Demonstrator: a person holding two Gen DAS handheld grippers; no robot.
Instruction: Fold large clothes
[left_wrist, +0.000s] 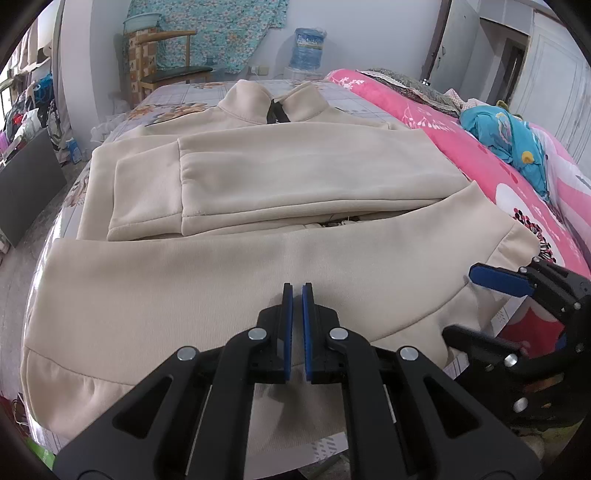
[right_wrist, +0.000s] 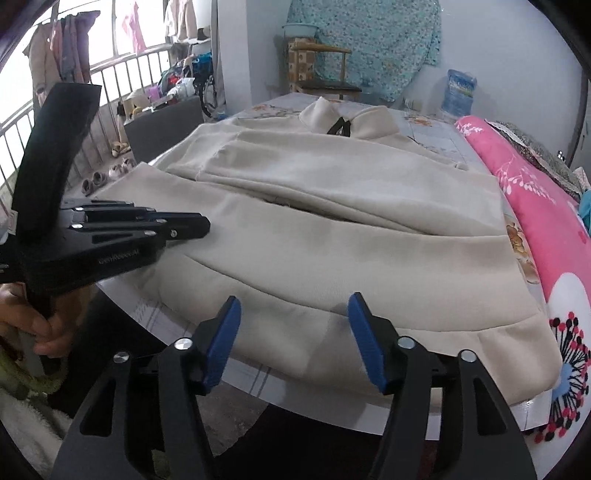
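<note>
A large cream sweatshirt (left_wrist: 258, 177) lies flat on the bed, collar at the far end, both sleeves folded across the chest and the hem nearest me. It also shows in the right wrist view (right_wrist: 332, 229). My left gripper (left_wrist: 297, 291) is shut and empty, its blue pads almost touching, just above the hem band. My right gripper (right_wrist: 293, 314) is open and empty, its jaws spread wide over the hem at the bed's near edge. The right gripper also shows in the left wrist view (left_wrist: 517, 295). The left gripper also shows in the right wrist view (right_wrist: 199, 225).
A pink floral quilt (left_wrist: 498, 158) lies rolled along the right side of the bed, with a blue bundle (left_wrist: 509, 140) on it. A wooden chair (left_wrist: 170, 59) and a water jug (left_wrist: 308, 48) stand beyond the far end. A dark panel (left_wrist: 26, 184) stands on the floor to the left.
</note>
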